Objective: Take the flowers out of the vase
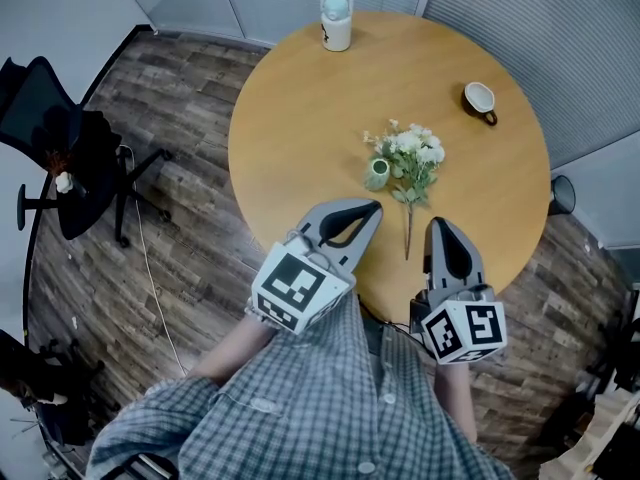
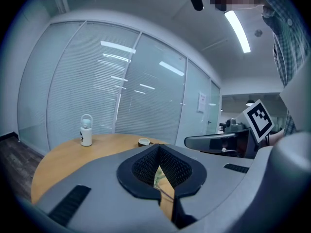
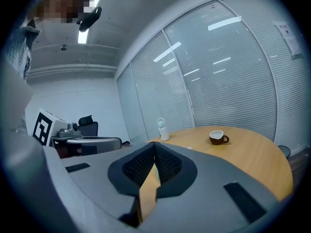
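A bunch of white flowers with green leaves [image 1: 413, 158] lies flat on the round wooden table [image 1: 300, 118], its long stem [image 1: 408, 230] pointing toward me. A small pale green vase [image 1: 376, 174] sits right against the bunch on its left side; the stem is outside it. Both grippers hover over the table's near edge, short of the flowers. My left gripper [image 1: 373, 207] [image 2: 158, 148] is shut with nothing in it. My right gripper [image 1: 438, 222] [image 3: 154, 144] is also shut and empty, its tip just right of the stem's end.
A white bottle with a loop handle [image 1: 336, 19] [image 2: 86, 130] [image 3: 162, 129] stands at the table's far edge. A brown cup with a white inside [image 1: 480, 100] [image 3: 217, 138] is at the far right. A black office chair [image 1: 65, 158] stands on the wooden floor to the left. Glass walls with blinds close off the back.
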Available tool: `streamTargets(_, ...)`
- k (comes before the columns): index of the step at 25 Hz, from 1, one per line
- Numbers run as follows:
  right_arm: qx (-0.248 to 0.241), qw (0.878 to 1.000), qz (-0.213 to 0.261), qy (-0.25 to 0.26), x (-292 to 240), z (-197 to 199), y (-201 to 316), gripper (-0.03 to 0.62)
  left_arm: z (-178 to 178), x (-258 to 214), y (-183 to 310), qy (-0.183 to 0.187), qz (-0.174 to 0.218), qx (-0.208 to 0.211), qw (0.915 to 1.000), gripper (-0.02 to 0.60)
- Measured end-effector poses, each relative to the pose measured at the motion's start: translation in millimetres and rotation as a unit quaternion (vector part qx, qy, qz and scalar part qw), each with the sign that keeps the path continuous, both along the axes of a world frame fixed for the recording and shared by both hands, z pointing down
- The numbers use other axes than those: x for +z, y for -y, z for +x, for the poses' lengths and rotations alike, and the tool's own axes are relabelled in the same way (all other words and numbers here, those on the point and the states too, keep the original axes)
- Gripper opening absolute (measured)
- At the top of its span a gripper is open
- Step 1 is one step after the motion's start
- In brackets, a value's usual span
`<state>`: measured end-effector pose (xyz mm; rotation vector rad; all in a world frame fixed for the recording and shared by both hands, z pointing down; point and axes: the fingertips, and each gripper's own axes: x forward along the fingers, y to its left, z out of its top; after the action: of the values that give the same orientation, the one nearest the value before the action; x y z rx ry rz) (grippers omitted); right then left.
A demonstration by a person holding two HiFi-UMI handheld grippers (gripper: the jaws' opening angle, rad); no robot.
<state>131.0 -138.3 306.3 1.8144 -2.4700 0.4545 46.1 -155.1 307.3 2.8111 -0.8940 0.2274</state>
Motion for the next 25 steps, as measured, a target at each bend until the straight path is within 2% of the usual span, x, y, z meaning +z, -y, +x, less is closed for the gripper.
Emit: streamTargets(25,-0.004,1.0,-0.009,0.003,6.3,2.8,4.2,0.011,3.4,6.6,3.9,0.01,-0.005,0.005,0.9999,0.008)
